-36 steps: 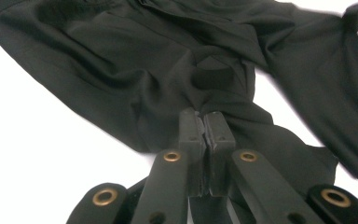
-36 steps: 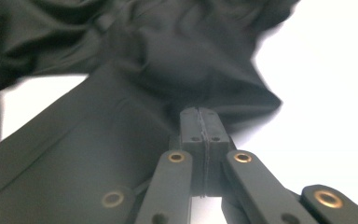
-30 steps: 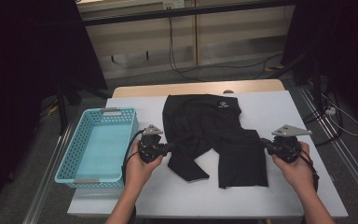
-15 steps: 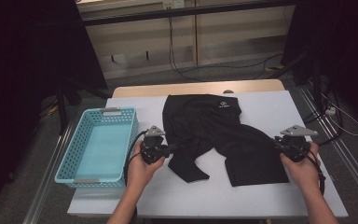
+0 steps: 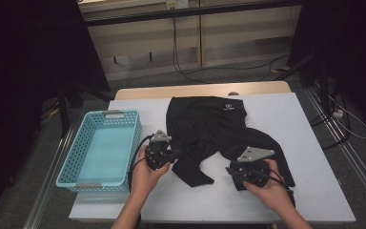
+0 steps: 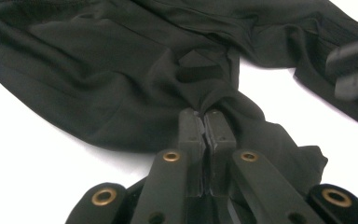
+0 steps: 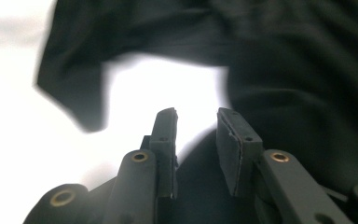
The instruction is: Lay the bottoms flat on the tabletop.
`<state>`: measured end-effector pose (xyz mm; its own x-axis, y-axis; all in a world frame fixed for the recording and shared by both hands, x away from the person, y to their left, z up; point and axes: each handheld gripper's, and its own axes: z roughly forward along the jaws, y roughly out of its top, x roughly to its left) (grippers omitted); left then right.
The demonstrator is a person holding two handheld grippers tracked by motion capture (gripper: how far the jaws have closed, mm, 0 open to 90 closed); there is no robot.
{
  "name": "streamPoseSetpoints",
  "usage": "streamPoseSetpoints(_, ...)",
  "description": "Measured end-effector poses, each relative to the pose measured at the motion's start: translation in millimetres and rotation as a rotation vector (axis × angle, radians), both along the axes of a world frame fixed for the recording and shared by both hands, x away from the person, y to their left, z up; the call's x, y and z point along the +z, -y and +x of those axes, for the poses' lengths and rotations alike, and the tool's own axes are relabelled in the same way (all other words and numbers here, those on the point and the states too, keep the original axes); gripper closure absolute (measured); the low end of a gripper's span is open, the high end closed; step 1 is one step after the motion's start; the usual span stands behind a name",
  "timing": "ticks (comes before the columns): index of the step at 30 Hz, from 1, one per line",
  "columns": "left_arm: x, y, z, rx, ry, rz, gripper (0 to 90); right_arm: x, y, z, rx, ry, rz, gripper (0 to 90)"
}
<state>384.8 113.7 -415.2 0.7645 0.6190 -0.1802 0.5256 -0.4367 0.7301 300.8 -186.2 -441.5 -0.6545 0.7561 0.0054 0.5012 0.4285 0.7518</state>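
A black garment (image 5: 205,129) lies crumpled across the middle of the white table (image 5: 276,109). My left gripper (image 5: 174,153) sits at its left edge, shut on a bunched fold of the black cloth (image 6: 121,70); the left gripper view shows the pads (image 6: 206,114) pinching it. My right gripper (image 5: 230,170) rests on the garment's lower right part, pointing left. Its jaws (image 7: 196,114) have just been opening and stand apart with nothing between them, black cloth (image 7: 298,70) beneath and beyond. The blurred right gripper (image 6: 354,70) also appears in the left gripper view.
A light blue plastic basket (image 5: 83,183) stands on the table's left side, close to my left hand. Bare white table runs along the front edge and the right side. Beyond the table's far edge are cables on the floor and dark stands.
My right gripper has let go of the garment's right edge and moved left toward the middle, jaws now apart. The stretched cloth lies on the table. My left gripper has not moved.
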Motion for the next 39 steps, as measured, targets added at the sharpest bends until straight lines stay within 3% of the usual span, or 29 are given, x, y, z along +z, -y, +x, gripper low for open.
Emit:
streamPoseSetpoints(1, -0.1, -0.1, -0.2, 0.003, 0.001, 0.001, 87.2, 0.0, 0.0, 0.0, 0.000, 0.000, 0.000, 68.5)
streamPoseSetpoints(3, -0.2, -0.3, -0.2, 0.006, 0.002, 0.003, 87.2, -5.2, -6.3, -1.0, 0.012, -0.006, -0.074, 68.3)
streamPoseSetpoints(5, -0.5, 0.4, -0.1, 0.004, 0.002, 0.005, 87.2, -10.1, -3.3, 1.0, -0.003, -0.016, -0.103, 67.5)
streamPoseSetpoints(8, -2.0, 2.5, 0.2, -0.002, -0.003, 0.009, 87.2, -12.6, 5.5, 1.8, -0.033, -0.039, -0.065, 72.4)
streamPoseSetpoints(11, -4.0, 4.5, 0.9, -0.003, -0.005, 0.011, 87.2, -12.0, 10.3, 3.4, -0.029, -0.044, -0.072, 87.1)
streamPoseSetpoints(14, -2.6, 4.7, 1.2, -0.007, -0.006, 0.007, 87.2, -9.4, 15.9, 5.6, -0.030, -0.049, -0.059, 88.3)
streamPoseSetpoints(17, 0.4, 4.0, 1.7, -0.004, 0.002, -0.002, 87.1, 1.6, 26.2, 2.1, -0.027, -0.046, 0.050, 88.3)
streamPoseSetpoints(19, 1.3, 2.9, 2.3, -0.005, -0.002, -0.007, 87.2, 11.7, 34.6, -0.8, -0.039, -0.015, 0.076, 88.1)
streamPoseSetpoints(21, 0.8, 1.8, 3.1, -0.002, -0.002, -0.009, 87.2, 18.1, 45.3, -1.0, -0.077, 0.016, 0.072, 88.0)
streamPoseSetpoints(22, 0.4, 1.2, 3.6, -0.001, -0.002, -0.009, 87.2, 18.6, 57.6, 1.0, -0.119, 0.031, 0.046, 87.7)
streamPoseSetpoints(25, 0.4, 0.1, 3.6, 0.008, -0.003, -0.012, 87.2, 14.2, 68.6, 3.3, -0.155, 0.028, 0.009, 87.6)
streamPoseSetpoints(26, 0.7, -0.5, 3.7, 0.007, -0.001, -0.009, 87.1, 9.0, 76.4, 5.7, -0.185, 0.022, -0.042, 87.5)
streamPoseSetpoints(27, 0.7, -0.7, 3.6, 0.012, -0.005, -0.013, 87.2, 6.9, 79.0, 6.5, -0.188, 0.009, -0.026, 87.6)
streamPoseSetpoints(31, 0.1, -1.4, 3.6, 0.008, -0.009, -0.012, 87.1, 6.2, 77.6, 5.6, -0.172, -0.017, 0.031, 87.7)
streamPoseSetpoints(39, 4.4, -4.3, 3.6, 0.014, 0.000, -0.028, 87.1, 17.5, 45.8, -2.5, -0.044, -0.010, 0.086, 88.0)
